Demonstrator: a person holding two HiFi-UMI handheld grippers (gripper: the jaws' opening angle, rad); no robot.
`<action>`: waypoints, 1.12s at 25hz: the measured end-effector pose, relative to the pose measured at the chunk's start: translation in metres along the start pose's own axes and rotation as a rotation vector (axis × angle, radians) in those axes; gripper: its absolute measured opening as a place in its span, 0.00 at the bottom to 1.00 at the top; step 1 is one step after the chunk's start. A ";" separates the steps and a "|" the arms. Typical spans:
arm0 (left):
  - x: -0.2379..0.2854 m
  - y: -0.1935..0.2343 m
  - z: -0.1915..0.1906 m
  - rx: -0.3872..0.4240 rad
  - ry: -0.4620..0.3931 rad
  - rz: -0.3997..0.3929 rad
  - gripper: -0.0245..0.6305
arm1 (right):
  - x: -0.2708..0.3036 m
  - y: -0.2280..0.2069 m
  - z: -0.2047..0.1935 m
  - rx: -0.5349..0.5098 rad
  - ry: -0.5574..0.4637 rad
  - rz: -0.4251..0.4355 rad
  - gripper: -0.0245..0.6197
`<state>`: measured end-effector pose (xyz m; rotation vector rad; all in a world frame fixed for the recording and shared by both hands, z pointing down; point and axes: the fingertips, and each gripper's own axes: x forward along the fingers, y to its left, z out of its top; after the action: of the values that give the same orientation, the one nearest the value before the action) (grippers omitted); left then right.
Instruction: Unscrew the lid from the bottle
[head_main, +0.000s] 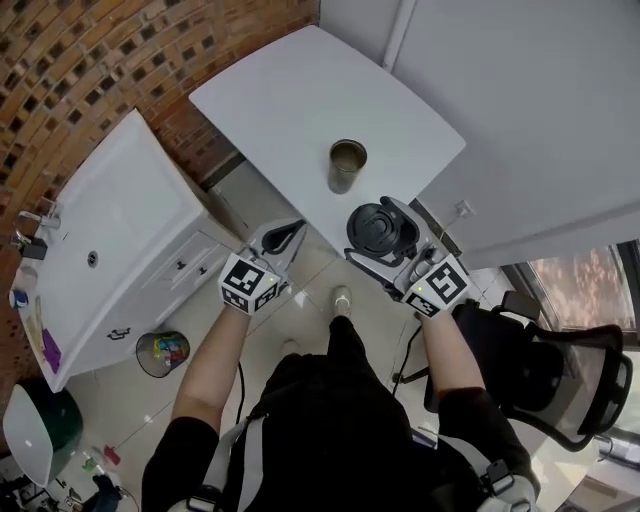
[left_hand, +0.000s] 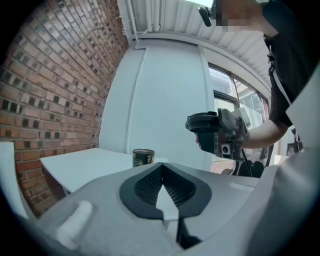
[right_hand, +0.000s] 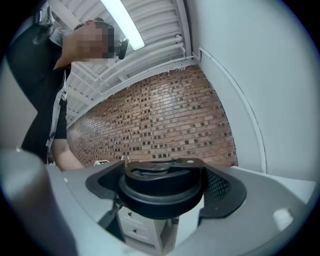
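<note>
The bottle (head_main: 347, 165) is a dark, patterned cylinder standing upright and uncapped on the white table (head_main: 290, 90); it also shows in the left gripper view (left_hand: 143, 157). Its black lid (head_main: 380, 230) sits clamped between the jaws of my right gripper (head_main: 382, 234), held in the air off the table's near edge, in front of the bottle. The right gripper view shows the lid (right_hand: 162, 187) filling that gripper (right_hand: 162, 186). My left gripper (head_main: 285, 237) hangs to the left of the lid, jaws shut with nothing between them (left_hand: 162, 175). It sees the lid (left_hand: 205, 122) at its right.
A white cabinet with a sink (head_main: 120, 230) stands at the left, with a small waste bin (head_main: 163, 352) on the tiled floor beside it. A black office chair (head_main: 560, 370) is at the right. A brick wall (head_main: 70, 60) runs behind the table.
</note>
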<state>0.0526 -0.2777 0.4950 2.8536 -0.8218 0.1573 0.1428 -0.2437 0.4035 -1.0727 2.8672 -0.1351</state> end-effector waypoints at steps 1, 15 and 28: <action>-0.010 -0.005 0.006 0.017 -0.004 -0.007 0.04 | -0.002 0.011 0.006 0.008 -0.014 -0.007 0.76; -0.163 -0.045 0.060 0.059 -0.057 -0.037 0.04 | -0.063 0.107 0.046 0.077 -0.038 -0.068 0.77; -0.156 -0.086 0.107 -0.012 -0.203 0.073 0.04 | -0.125 0.102 0.086 0.111 -0.147 -0.037 0.77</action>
<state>-0.0265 -0.1453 0.3558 2.8636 -0.9610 -0.1296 0.1793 -0.0896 0.3122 -1.0679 2.6769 -0.2062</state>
